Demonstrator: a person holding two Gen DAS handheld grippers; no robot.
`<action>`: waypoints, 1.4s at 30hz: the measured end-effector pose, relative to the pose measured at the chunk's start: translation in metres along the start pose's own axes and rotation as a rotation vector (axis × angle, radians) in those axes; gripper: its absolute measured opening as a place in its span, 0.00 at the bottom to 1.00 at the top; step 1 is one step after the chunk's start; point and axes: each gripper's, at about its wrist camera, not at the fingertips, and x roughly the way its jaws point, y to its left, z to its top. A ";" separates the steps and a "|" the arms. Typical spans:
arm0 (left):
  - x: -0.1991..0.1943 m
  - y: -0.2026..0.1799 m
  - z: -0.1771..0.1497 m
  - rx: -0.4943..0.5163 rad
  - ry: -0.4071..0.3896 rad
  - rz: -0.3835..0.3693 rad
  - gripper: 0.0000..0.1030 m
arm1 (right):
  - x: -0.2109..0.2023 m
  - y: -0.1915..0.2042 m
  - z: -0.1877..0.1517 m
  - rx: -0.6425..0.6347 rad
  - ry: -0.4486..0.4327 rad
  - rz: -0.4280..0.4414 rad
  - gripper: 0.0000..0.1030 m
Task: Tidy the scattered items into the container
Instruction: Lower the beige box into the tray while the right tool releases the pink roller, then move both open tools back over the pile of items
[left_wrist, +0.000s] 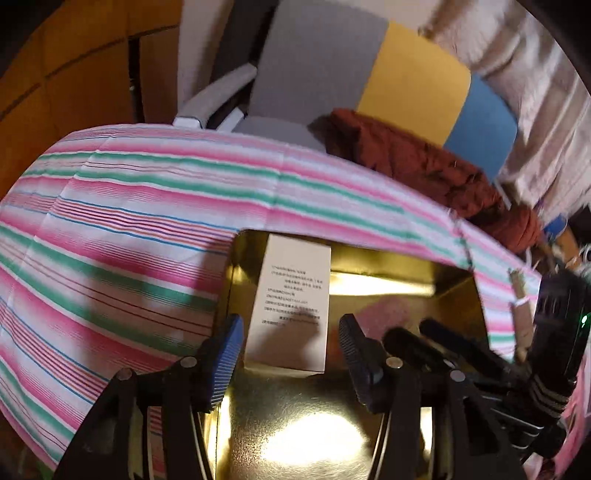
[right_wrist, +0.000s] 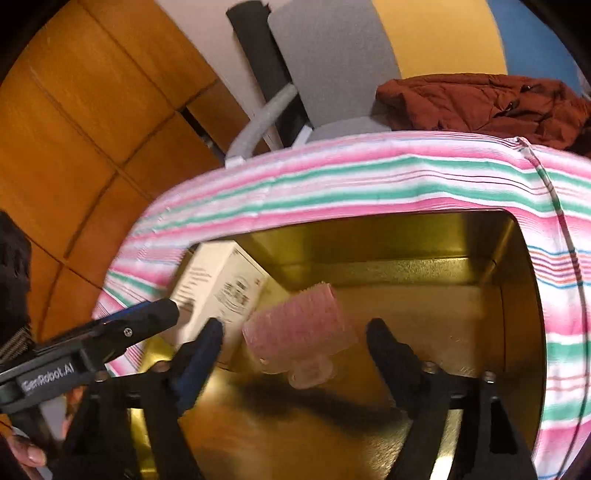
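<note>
Both grippers over the open gold-coloured rectangular metal tin (left_wrist: 388, 280), which sits on the pink, green and white striped tablecloth (left_wrist: 129, 221).

Left gripper (left_wrist: 291, 347): jaws wide apart, nothing between them. White rectangular cardboard box with printed text (left_wrist: 291, 295) lies inside the tin along its left wall, just ahead of the fingertips; contact with the pads cannot be told.

Right gripper (right_wrist: 295, 343): jaws wide, not clamped on anything. Pink bristly cylindrical hair roller with a translucent plastic end (right_wrist: 299, 332) sits between the jaws, on or just above the tin floor; which of the two cannot be told.

Handling, judged: box light, stiff, thin-walled; take across its two long faces near the middle, moderate squeeze or it dents. Roller very light, slightly springy, bristles catch the pads so it should not slip; grip across the barrel, not the end flange. Tin floor looks slick, so either item may slide.

View differences: the right wrist view shows the roller clearly and the tin's far right corner; the left wrist view shows only a pink blur there, but gives the box's printed face and the right gripper's body at its right edge.
</note>
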 end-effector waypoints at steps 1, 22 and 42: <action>-0.003 0.003 -0.002 -0.013 -0.013 -0.002 0.53 | -0.004 0.000 -0.003 0.009 -0.008 -0.001 0.83; -0.026 0.023 -0.064 -0.127 -0.078 -0.031 0.53 | 0.051 0.014 0.021 -0.024 0.115 -0.049 0.31; -0.038 -0.079 -0.112 0.019 -0.071 -0.153 0.53 | -0.148 -0.030 -0.068 -0.039 -0.189 -0.151 0.47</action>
